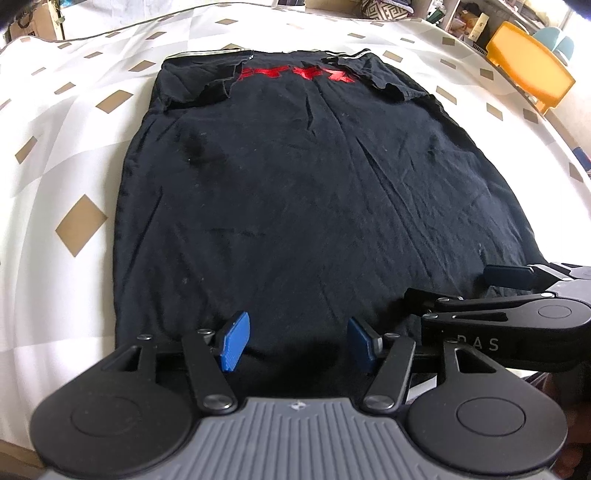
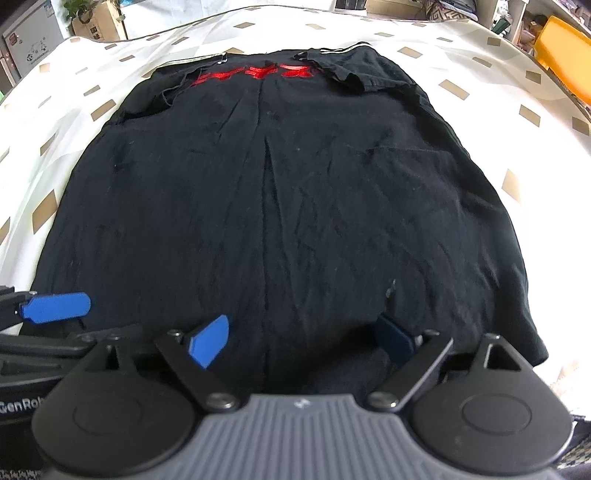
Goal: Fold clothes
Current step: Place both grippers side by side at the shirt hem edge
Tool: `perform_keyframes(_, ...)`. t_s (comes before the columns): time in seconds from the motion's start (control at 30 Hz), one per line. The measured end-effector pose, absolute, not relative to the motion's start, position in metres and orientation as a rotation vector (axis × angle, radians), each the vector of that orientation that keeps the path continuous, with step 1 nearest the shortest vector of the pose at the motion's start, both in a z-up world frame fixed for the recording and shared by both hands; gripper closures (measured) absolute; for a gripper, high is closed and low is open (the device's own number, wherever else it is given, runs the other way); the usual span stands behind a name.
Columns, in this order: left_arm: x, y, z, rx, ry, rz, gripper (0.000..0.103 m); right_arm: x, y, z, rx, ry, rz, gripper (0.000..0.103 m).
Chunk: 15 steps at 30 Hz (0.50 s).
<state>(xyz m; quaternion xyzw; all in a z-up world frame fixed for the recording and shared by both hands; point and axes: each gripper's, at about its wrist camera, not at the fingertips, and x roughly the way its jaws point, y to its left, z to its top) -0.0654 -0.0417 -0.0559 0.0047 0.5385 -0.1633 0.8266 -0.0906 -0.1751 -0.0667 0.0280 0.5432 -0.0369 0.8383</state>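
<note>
A black T-shirt (image 1: 295, 177) with a red print (image 1: 295, 75) at its far end lies flat on the bed, both sleeves folded inward over the body. My left gripper (image 1: 297, 343) stands open over the shirt's near hem, blue pads apart, with only flat cloth below them. My right gripper (image 2: 301, 341) is open wider over the same hem, further right on the shirt (image 2: 280, 192). In the left wrist view the right gripper (image 1: 469, 291) shows at the right edge. One blue pad of the left gripper's fingers (image 2: 55, 306) shows at the left of the right wrist view.
The bed sheet (image 1: 74, 155) is white with tan diamonds and runs on all sides of the shirt. An orange chair (image 1: 532, 66) stands beyond the bed's right edge. Shelves, boxes and a plant (image 2: 85, 14) line the far side of the room.
</note>
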Motion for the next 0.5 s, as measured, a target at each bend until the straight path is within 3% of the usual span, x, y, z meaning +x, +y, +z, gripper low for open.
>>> perform_keyframes(0.5, -0.077, -0.040, -0.055, 0.049, 1.155, -0.302, 0.043, -0.101, -0.171, -0.067, 0.058, 1.170, -0.069, 0.010)
